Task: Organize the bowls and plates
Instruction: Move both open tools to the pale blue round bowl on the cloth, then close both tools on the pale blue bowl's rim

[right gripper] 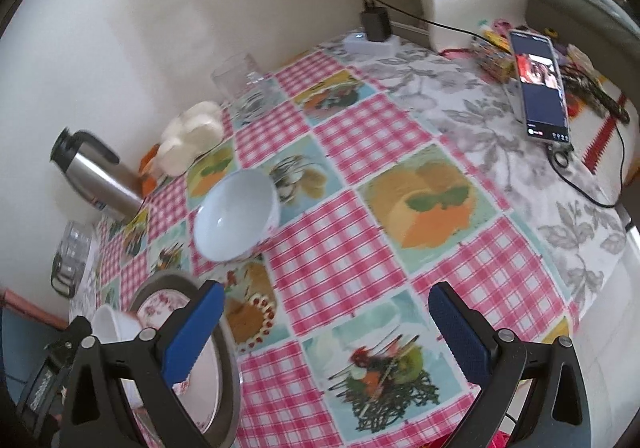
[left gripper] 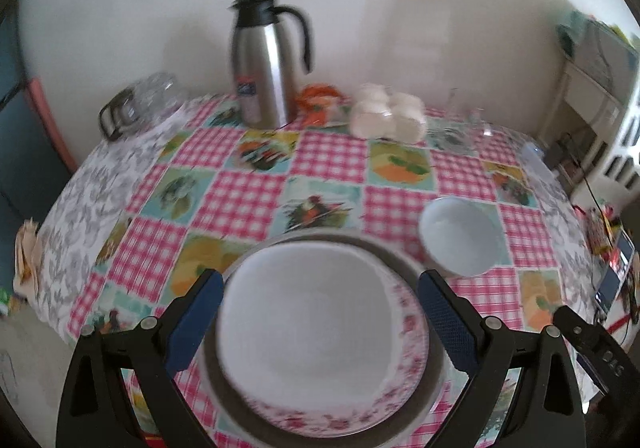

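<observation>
the tabletop [left gripper: 256, 192], covered in a pink checked cloth with food pictures, carries everything. at its near edge a dark-rimmed plate [left gripper: 412, 268] lies under a floral plate [left gripper: 404, 360], and a white bowl [left gripper: 308, 328] sits between the blue pads of the left hand-held gripper [left gripper: 320, 324]. the jaws are spread about the bowl's sides; whether the pads press it cannot be told, the picture being blurred. the right hand-held gripper [right gripper: 326, 332] is spread wide with nothing in it, above bare cloth to the right of the stack. a light blue bowl [right gripper: 234, 222] stands apart, farther and to the right of the stack. the step in hand is judged to be seating the white bowl on the plates; it should be kept level and centred, then the blue bowl nested into it. along the far edge a steel thermos jug [left gripper: 264, 60], white cups [left gripper: 386, 114] and a clear glass [right gripper: 240, 86] are set well clear of the path. only a phone [right gripper: 540, 88] and its cable at the far right need care.
</observation>
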`<control>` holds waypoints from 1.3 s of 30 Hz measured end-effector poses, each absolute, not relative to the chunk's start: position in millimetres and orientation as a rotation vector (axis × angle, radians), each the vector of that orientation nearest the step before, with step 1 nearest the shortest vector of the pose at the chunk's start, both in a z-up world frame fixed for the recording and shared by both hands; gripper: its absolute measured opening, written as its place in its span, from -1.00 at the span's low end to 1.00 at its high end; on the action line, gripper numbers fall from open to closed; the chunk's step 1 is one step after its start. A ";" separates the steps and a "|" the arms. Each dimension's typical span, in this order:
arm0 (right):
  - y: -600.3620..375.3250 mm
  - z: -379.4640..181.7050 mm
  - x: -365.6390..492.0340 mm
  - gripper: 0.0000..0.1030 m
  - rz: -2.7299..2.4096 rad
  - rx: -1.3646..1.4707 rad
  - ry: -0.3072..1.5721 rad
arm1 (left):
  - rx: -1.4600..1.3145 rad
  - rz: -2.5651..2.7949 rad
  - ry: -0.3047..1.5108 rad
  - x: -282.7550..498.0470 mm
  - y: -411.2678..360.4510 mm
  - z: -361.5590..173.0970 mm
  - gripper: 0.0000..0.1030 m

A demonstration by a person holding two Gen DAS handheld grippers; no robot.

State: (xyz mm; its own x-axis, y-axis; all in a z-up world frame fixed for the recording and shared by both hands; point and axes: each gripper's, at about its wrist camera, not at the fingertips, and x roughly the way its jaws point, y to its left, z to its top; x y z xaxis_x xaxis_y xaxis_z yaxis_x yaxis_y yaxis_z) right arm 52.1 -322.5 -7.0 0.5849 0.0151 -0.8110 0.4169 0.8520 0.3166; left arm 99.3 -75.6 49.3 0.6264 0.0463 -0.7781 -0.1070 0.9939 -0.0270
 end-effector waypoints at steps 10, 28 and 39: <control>-350.0 -27.2 78.8 1.00 -0.221 0.608 0.921 | -0.014 -0.071 0.875 134.9 -146.7 48.2 0.90; -346.4 -58.2 130.5 1.00 -0.144 0.665 0.931 | 0.111 -0.156 1.093 226.7 -179.1 15.8 0.91; -325.8 -78.1 164.6 1.00 -0.144 0.556 1.001 | 0.185 -0.042 1.265 267.1 -176.1 -19.0 0.91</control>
State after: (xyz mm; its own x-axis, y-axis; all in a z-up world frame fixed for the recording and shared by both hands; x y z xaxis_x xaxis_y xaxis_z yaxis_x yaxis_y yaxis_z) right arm 164.6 -325.8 -78.1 0.5426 0.1348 -0.8291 0.3625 0.8528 0.3760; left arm 267.1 -176.1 -19.0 0.3024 0.0702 -0.9506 0.1336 0.9843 0.1152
